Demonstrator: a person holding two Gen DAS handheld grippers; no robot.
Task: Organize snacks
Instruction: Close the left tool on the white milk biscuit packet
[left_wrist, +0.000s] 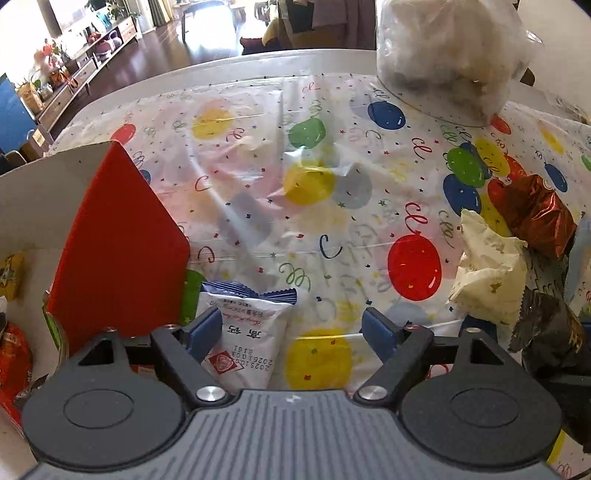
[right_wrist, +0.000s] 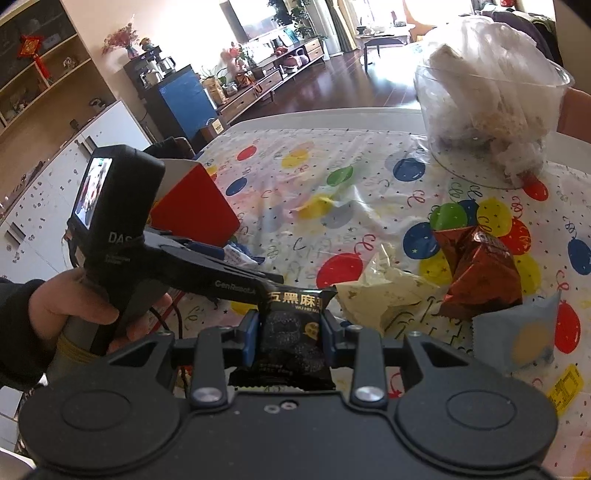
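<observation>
My left gripper (left_wrist: 293, 330) is open just above the table, its left pad beside a white and blue snack packet (left_wrist: 245, 334) that lies partly between the fingers. A red-flapped cardboard box (left_wrist: 118, 251) stands to its left with snacks inside. My right gripper (right_wrist: 290, 332) is shut on a black sesame snack packet (right_wrist: 291, 341), held above the table. It also shows at the right edge of the left wrist view (left_wrist: 550, 332). A cream packet (right_wrist: 384, 295), a brown foil packet (right_wrist: 480, 269) and a pale blue packet (right_wrist: 517, 332) lie to the right.
A clear plastic bowl (right_wrist: 491, 110) stuffed with white bags stands at the far right of the balloon-print tablecloth (right_wrist: 332, 155). The left gripper's body and the hand holding it (right_wrist: 122, 258) sit to the left of my right gripper. The table's far edge borders the living room.
</observation>
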